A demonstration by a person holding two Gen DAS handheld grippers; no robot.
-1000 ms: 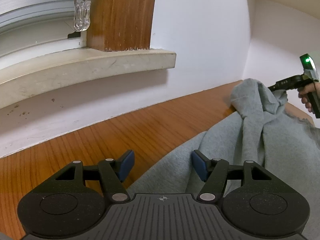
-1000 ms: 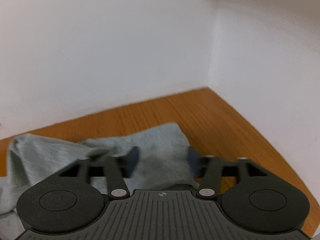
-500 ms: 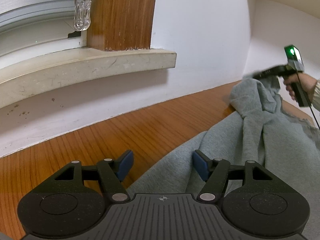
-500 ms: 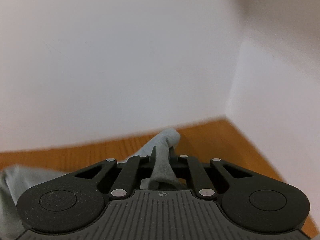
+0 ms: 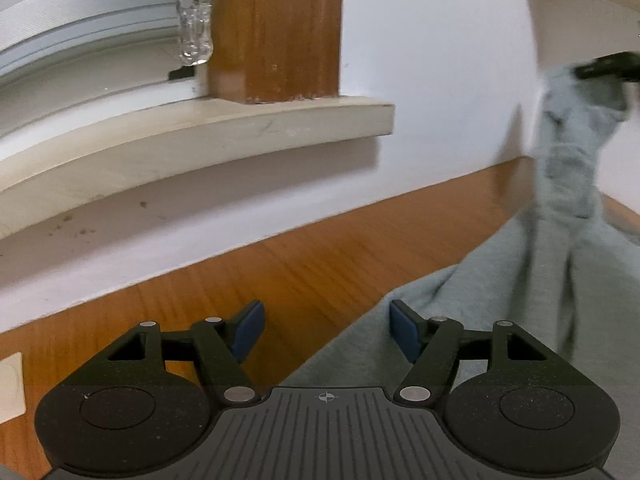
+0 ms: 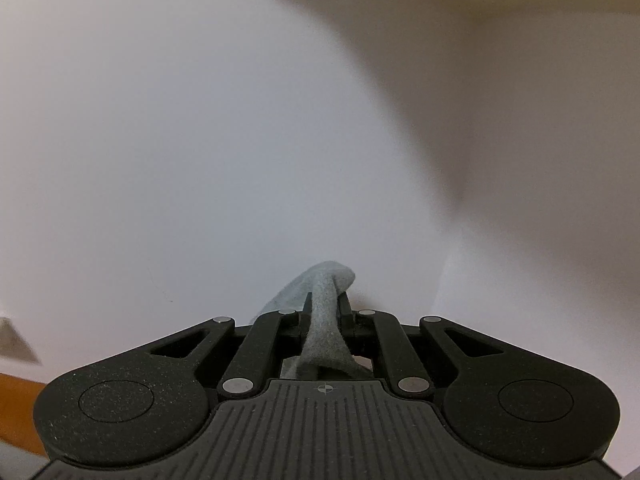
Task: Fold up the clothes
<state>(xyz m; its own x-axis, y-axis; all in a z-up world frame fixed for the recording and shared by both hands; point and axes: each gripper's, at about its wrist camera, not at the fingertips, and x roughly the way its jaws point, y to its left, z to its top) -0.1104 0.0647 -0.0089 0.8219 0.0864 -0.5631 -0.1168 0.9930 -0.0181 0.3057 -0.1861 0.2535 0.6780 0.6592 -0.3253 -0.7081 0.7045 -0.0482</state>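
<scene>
Right fingers (image 6: pixel 345 312): pinched tight on a bunched fold of the soft grey fleece garment (image 6: pixel 326 320), hoisted up against the white wall (image 6: pixel 180 140)
Left fingers (image 5: pixel 249 330): spread wide, nothing gripped, just over the garment's edge
Garment: rest draped on the brown wooden tabletop (image 5: pixel 312 272)

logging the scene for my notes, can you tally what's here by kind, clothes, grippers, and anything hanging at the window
Grey garments: 1, the grey garment, partly lifted off the wooden surface
Grippers: 2, the left gripper and the right gripper
Clear clips at the window: 1, the clear clip
Total: 4
</scene>
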